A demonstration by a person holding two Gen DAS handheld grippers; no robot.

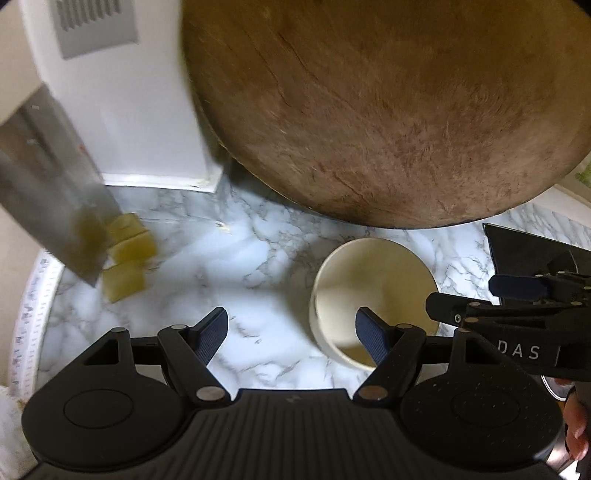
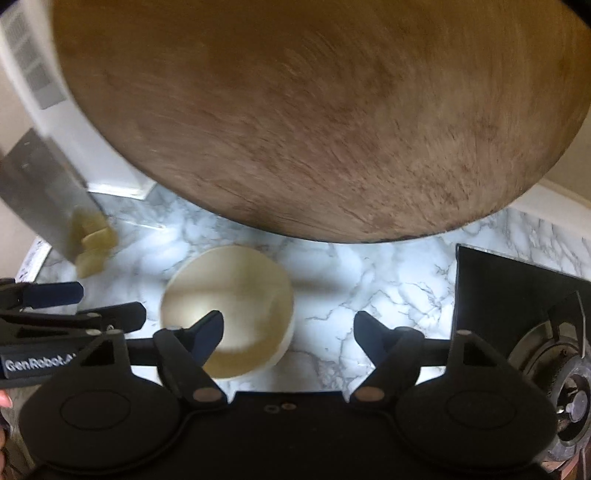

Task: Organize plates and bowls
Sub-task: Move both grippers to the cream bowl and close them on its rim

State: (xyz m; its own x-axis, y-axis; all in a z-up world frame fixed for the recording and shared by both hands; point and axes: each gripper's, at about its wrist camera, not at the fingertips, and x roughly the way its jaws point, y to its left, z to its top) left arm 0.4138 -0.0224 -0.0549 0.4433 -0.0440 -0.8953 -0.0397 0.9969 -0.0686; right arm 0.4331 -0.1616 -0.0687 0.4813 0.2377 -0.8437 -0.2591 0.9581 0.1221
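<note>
Both sets of jaws are seen spread apart and clamped on nothing. The left gripper (image 1: 291, 334) and the right gripper (image 2: 288, 334) are held side by side just above the cream bowl (image 2: 227, 314), taken here as the landmark. One left finger (image 1: 371, 341) overlaps the bowl's near rim in the left wrist view; contact cannot be confirmed. The bowl stands upright, mouth up, apparently empty, and is judged to be the next item to be grasped, which would explain the flanking approach. Behind the bowl, a large round wooden board (image 1: 388, 110) is propped on edge, presumably leaned against the wall to save space. Left of the bowl, yellow sponge blocks (image 1: 127, 254) lie beside a tilted steel cleaver blade (image 1: 55, 206). Right of the bowl, a black stove (image 2: 517, 314) is noted, its burner (image 2: 565, 391) at the frame edge. The desk (image 1: 221, 266) is white marble with grey veining. A white wall with a vent grille (image 1: 94, 24) stands behind. Some motion blur is present.
</note>
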